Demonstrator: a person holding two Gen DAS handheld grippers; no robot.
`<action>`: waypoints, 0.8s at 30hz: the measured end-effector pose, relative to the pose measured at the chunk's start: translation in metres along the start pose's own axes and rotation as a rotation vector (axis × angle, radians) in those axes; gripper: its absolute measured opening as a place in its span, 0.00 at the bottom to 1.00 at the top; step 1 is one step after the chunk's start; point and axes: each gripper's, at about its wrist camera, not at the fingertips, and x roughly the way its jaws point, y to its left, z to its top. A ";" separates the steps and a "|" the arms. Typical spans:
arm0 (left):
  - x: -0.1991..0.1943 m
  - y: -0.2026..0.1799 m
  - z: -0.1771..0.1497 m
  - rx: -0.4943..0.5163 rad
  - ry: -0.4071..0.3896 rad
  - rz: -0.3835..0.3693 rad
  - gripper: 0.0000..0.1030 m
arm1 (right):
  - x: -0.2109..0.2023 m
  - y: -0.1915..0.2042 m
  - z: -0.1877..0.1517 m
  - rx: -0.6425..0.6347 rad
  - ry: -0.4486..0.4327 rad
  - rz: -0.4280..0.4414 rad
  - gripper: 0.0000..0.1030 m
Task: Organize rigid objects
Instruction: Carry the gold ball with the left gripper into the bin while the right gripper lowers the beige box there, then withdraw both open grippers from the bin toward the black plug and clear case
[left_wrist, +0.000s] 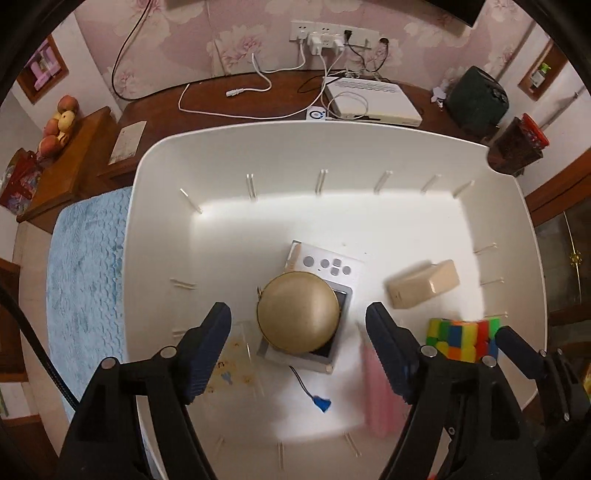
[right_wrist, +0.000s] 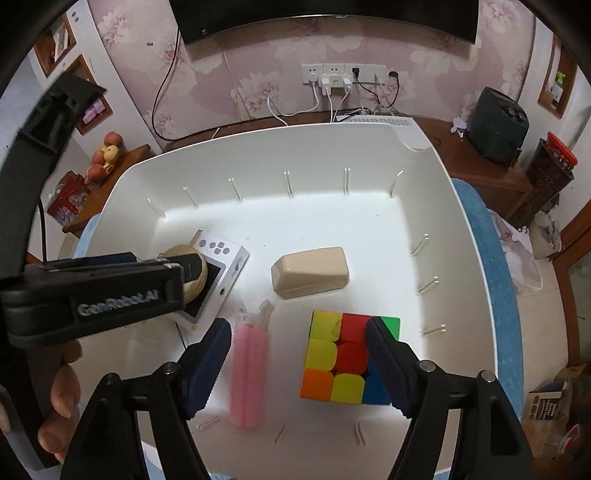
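Note:
A white bin (left_wrist: 332, 147) holds the objects. My left gripper (left_wrist: 298, 325) is open above a round gold tin (left_wrist: 297, 312) that rests on a white device (left_wrist: 332, 266). My right gripper (right_wrist: 299, 339) is open above the bin floor, its right finger over a colourful puzzle cube (right_wrist: 340, 358) and a pink packet (right_wrist: 246, 373) just right of its left finger. The cube (left_wrist: 461, 336), the pink packet (left_wrist: 376, 391) and a beige stapler (left_wrist: 421, 284) show in the left wrist view too. The stapler (right_wrist: 310, 273), tin (right_wrist: 195, 273) and white device (right_wrist: 221, 258) lie further back.
A clear card with yellow print (left_wrist: 232, 365) and a small blue tassel (left_wrist: 321, 402) lie on the bin floor. The bin sits on a blue mat (left_wrist: 85, 266). Behind it a dark wooden desk (left_wrist: 221, 96) carries cables and a white box (left_wrist: 373, 99). The bin wall (right_wrist: 461, 229) rises on the right.

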 end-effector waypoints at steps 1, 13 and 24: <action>-0.004 -0.001 -0.002 0.006 -0.003 -0.003 0.76 | -0.003 0.001 -0.001 -0.002 -0.009 0.006 0.74; -0.036 -0.010 -0.024 0.066 -0.023 -0.035 0.76 | -0.047 0.012 -0.027 -0.044 -0.072 0.079 0.74; -0.059 -0.005 -0.042 0.047 -0.044 -0.045 0.76 | -0.078 0.008 -0.049 -0.045 -0.106 0.114 0.74</action>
